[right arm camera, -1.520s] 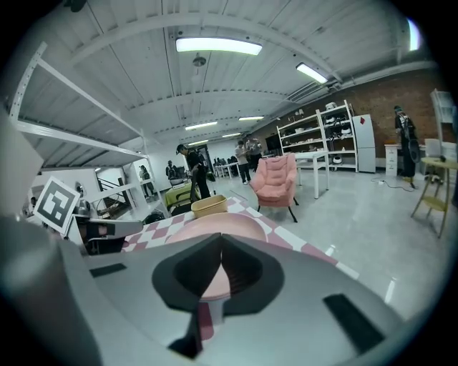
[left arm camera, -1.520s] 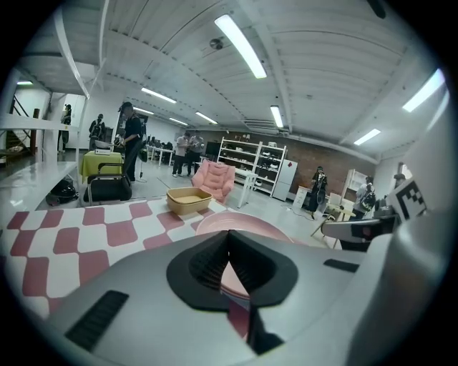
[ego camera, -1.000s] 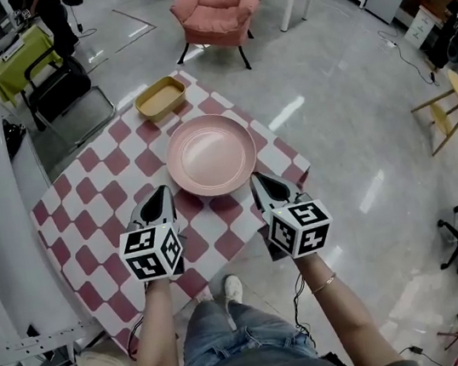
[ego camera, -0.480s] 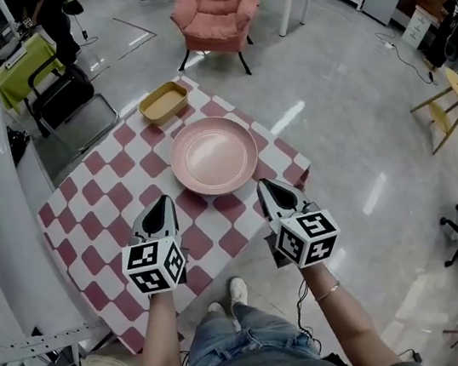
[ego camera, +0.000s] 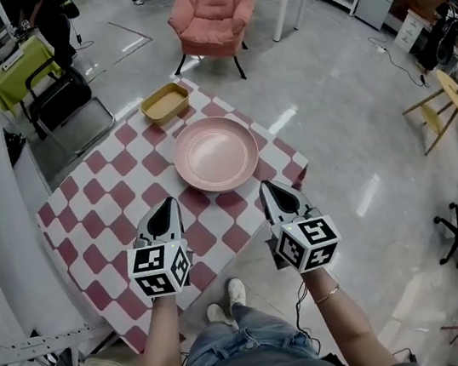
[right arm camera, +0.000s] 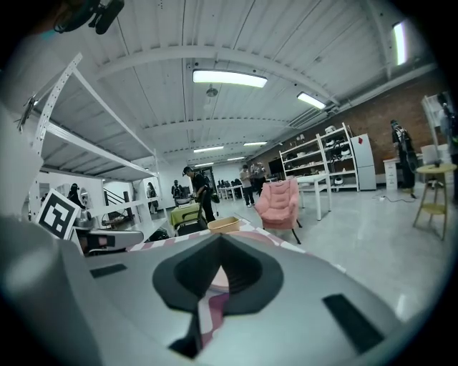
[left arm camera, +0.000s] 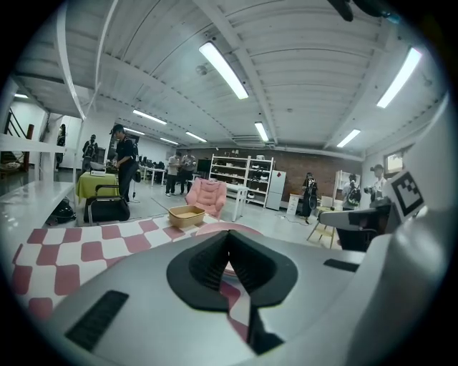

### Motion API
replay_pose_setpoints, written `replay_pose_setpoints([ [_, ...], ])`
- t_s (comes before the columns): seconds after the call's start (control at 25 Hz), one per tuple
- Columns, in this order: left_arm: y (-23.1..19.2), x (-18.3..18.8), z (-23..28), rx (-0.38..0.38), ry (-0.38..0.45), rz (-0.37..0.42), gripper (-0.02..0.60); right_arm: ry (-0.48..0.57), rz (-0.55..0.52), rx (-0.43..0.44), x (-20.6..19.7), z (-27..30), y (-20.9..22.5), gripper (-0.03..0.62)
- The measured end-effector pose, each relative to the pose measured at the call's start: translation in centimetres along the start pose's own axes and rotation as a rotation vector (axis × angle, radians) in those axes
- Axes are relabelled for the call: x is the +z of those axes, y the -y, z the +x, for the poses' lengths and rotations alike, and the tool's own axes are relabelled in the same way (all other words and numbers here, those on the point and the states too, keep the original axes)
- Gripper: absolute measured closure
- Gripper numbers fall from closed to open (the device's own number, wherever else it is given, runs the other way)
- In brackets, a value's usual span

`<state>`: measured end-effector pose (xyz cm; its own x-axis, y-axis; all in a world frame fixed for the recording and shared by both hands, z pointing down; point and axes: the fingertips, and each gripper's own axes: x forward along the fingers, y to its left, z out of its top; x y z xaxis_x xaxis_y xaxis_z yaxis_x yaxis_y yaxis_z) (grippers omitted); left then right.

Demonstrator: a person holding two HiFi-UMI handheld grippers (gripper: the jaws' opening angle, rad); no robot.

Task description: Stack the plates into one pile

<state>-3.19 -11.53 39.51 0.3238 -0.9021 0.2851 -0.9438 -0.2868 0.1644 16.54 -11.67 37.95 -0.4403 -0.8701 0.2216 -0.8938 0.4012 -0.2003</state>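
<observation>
A glossy grey floor (ego camera: 335,144) carries one surface (ego camera: 88,217) under a red-and-white checked cloth. Over the cloth's 7 o'clock edge, the left gripper (ego camera: 166,205) has its jaws together with nothing between them. One tan rectangular dish (ego camera: 166,103) sits at the 12 o'clock corner. One pink plate (ego camera: 216,154) lies at 1 o'clock from the cloth's middle, apart from both grippers. One pink armchair (ego camera: 212,8) stands beyond, at 12 o'clock. At 5 o'clock, the right gripper (ego camera: 269,189) is closed, also empty.

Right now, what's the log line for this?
left tool: shut, empty; right tool: shut, empty; round pink plate: untouched on checkered tablecloth; yellow rectangular dish: apart
</observation>
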Motion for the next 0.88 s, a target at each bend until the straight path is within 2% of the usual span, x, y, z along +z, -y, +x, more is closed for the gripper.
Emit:
replay_pose_setpoints([
  [0.88,-0.1,0.5,-5.2,-0.044,0.038,0.027,0.566,0.054,-0.038,-0.014,0.3,-3.6,-4.8,0.586],
])
